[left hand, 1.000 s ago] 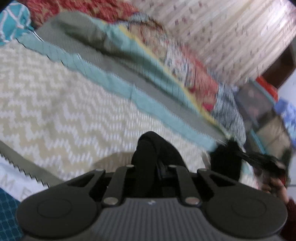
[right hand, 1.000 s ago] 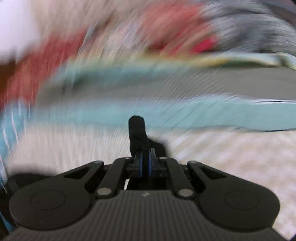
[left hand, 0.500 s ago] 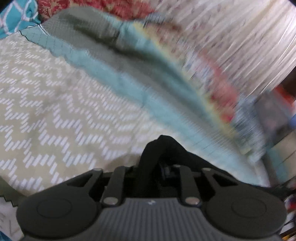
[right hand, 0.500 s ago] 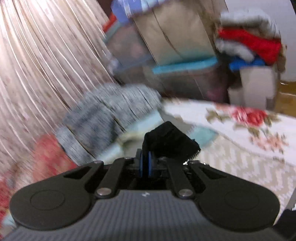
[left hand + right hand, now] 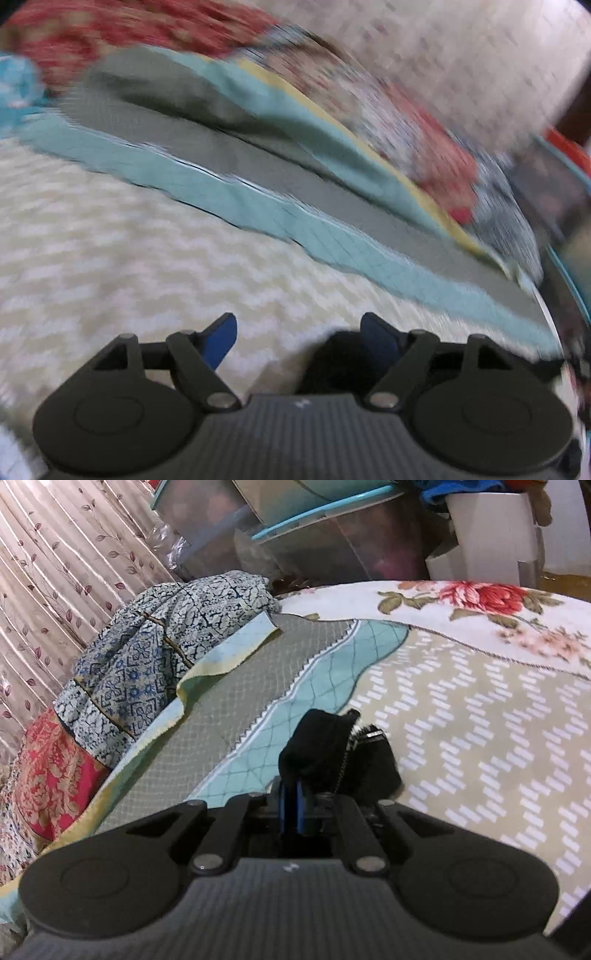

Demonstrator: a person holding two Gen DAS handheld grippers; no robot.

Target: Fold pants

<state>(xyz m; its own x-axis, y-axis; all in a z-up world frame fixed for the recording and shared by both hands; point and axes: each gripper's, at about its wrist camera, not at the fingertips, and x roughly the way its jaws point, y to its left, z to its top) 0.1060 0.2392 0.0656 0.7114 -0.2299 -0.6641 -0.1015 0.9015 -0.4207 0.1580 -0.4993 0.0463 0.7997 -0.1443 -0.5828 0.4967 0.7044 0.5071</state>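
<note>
The left tongs (image 5: pixel 297 341) were opening, their blue pads (image 5: pixel 218 341) spread wide with bare bedspread showing between them; the black pants (image 5: pixel 334 363) lay bunched low against the inner side of the right-hand pad, no longer pinched. That reads as a release: this corner of the garment was being let down onto the bed (image 5: pixel 110 266), whose cream zigzag cover offered a flat place for folding. The left view was blurred, so whether the cloth was touching that pad or just beside it could not be told.

The right tongs (image 5: pixel 291 805) were clamped tight, blue pads pressed together on a fold of the same black pants (image 5: pixel 321 746), which rose in a dark lump just beyond the fingertips, a zip edge showing on its right side. The lump sat above the teal quilted border (image 5: pixel 332 672) of the bedspread, near where it met the zigzag area. Holding on here while the other side let go probably kept the garment from sliding and gave one fixed corner to pull straight.

A heap of patterned blue-and-white cloth (image 5: pixel 155 646) lay far left by the curtain (image 5: pixel 55 554), well apart from the pants
</note>
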